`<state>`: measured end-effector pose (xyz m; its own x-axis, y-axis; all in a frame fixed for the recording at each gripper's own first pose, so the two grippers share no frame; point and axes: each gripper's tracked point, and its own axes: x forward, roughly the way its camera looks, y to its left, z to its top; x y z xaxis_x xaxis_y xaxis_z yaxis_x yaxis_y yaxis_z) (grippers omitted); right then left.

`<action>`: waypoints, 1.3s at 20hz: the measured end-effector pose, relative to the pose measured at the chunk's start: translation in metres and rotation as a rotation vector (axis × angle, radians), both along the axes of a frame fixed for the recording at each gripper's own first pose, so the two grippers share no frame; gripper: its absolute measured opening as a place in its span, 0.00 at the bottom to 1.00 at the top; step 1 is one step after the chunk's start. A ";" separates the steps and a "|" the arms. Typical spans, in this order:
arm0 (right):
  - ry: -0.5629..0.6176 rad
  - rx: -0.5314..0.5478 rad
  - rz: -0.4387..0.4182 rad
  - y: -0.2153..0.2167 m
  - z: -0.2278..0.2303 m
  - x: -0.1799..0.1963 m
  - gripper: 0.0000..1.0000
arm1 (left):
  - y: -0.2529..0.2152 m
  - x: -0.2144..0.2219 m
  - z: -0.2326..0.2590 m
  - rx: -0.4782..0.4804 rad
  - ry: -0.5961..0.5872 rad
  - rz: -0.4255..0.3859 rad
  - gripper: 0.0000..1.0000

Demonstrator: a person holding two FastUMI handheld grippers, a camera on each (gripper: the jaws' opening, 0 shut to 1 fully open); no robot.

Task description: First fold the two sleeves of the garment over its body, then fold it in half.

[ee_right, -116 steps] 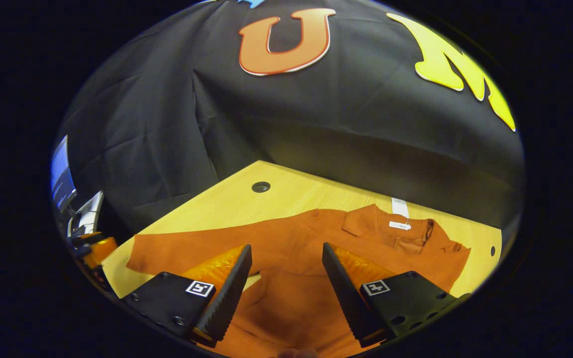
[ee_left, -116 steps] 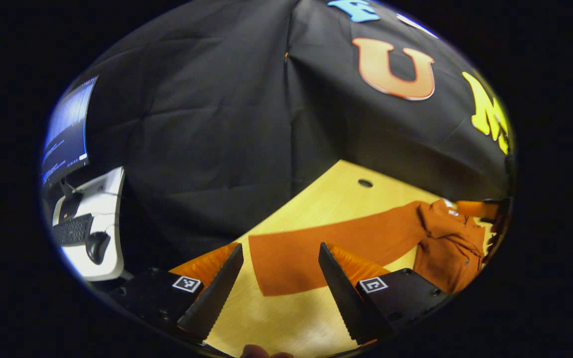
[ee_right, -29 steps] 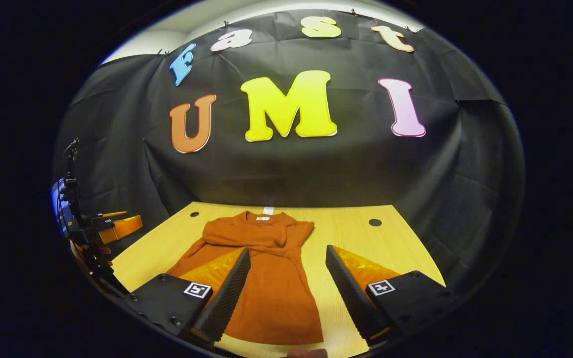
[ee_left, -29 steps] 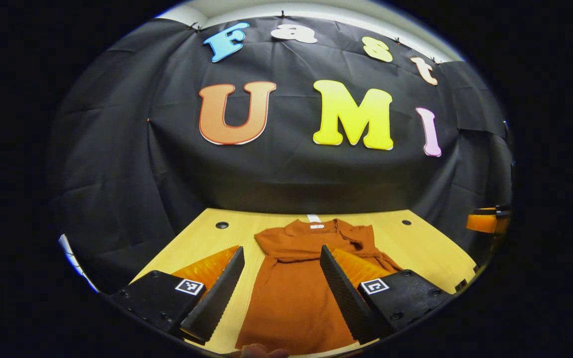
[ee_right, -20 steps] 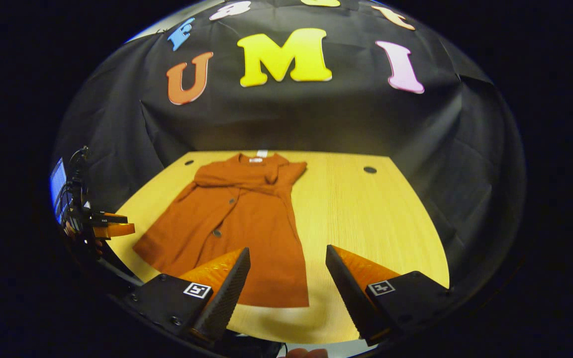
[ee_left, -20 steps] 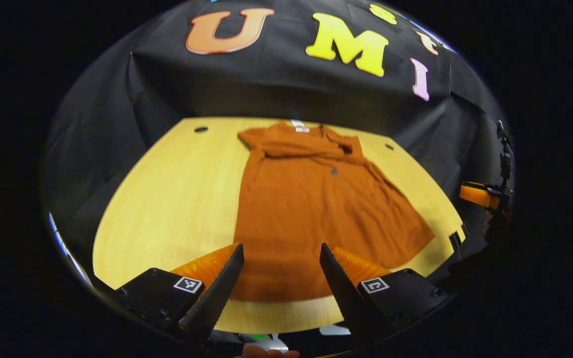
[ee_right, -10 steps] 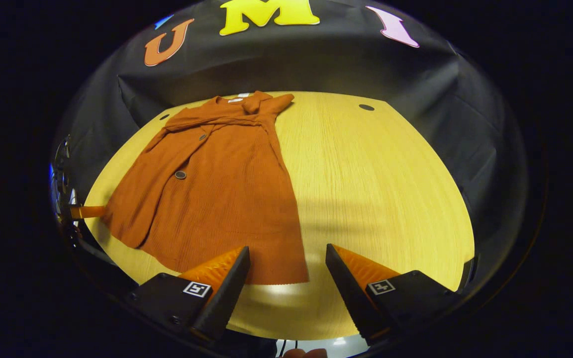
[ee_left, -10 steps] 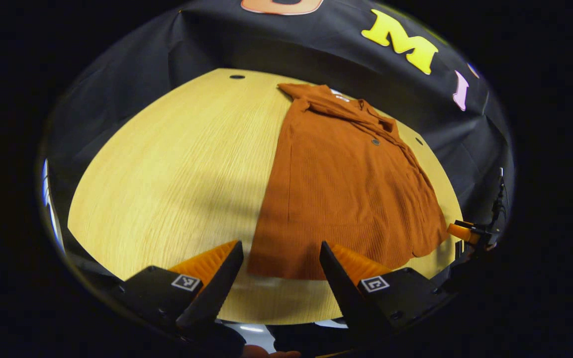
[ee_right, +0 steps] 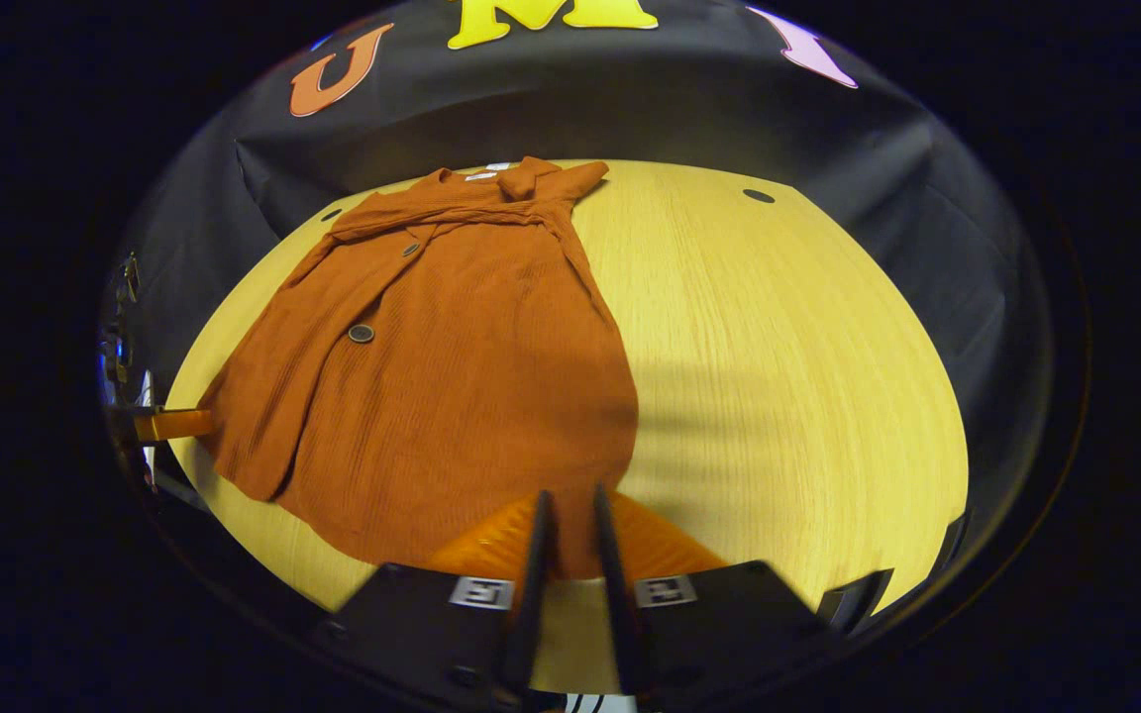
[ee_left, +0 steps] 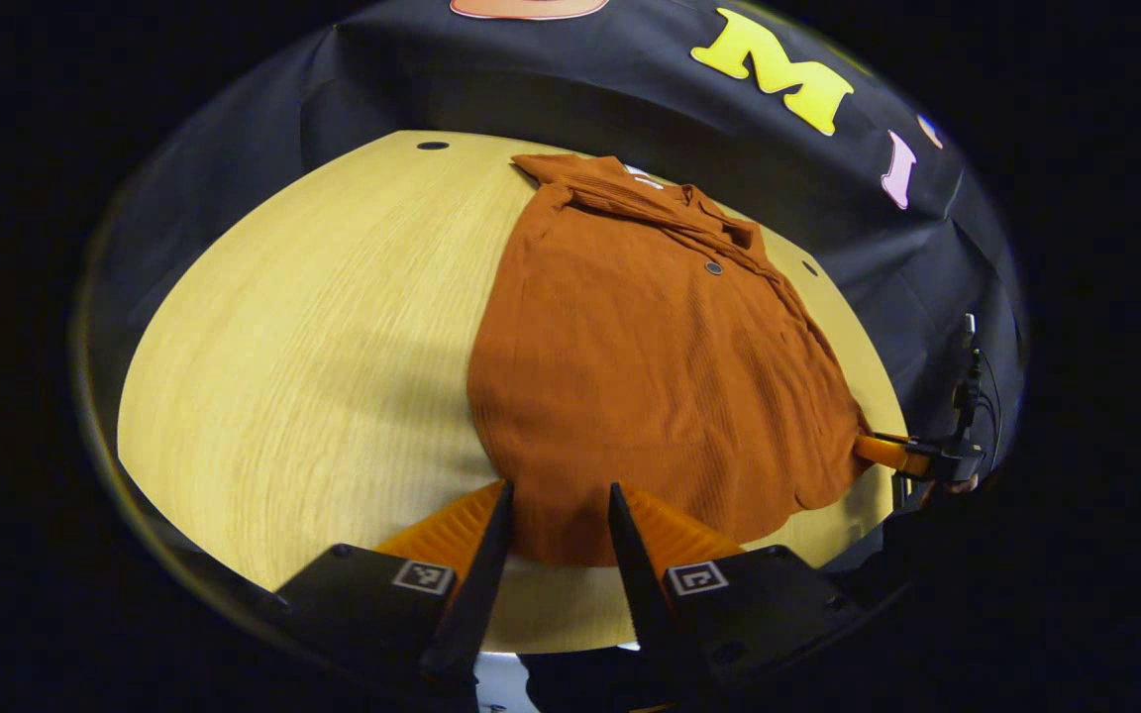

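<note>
garment (ee_right: 452, 366): flat on table (ee_right: 788, 347), sleeves folded in, hem at 6 o'clock.
right gripper (ee_right: 569, 555): my jaws nearly together, pinching hem.
left gripper (ee_left: 553, 555): narrowed over hem; grip unconfirmed.
step: lift both corners level, carry toward 12 o'clock.

Black gripper bodies (ee_left: 551, 555), square coded markers, serrated fingers (ee_right: 531, 584), screws
</note>
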<state>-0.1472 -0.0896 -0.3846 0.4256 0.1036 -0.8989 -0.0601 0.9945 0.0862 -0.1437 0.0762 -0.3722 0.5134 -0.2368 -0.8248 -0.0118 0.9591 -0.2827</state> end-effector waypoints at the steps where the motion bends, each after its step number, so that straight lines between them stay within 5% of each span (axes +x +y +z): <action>1: 0.007 0.020 -0.015 0.002 0.000 0.004 0.15 | 0.002 0.001 -0.003 0.009 0.017 0.009 0.34; 3: 0.019 0.057 -0.054 0.005 0.002 0.007 0.01 | -0.004 0.004 -0.001 -0.027 0.046 0.018 0.10; 5: 0.015 0.083 -0.067 0.004 0.011 0.012 0.01 | -0.007 0.005 0.004 -0.043 0.052 0.011 0.03; 14: -0.203 0.219 -0.091 0.018 0.124 0.105 0.01 | -0.018 0.099 0.131 -0.064 -0.204 -0.024 0.03; 19: -0.335 0.269 -0.061 0.026 0.192 0.182 0.01 | -0.027 0.170 0.197 -0.117 -0.319 -0.009 0.03; 26: -0.433 0.274 0.015 0.048 0.230 0.323 0.01 | -0.041 0.304 0.254 -0.264 -0.371 0.008 0.03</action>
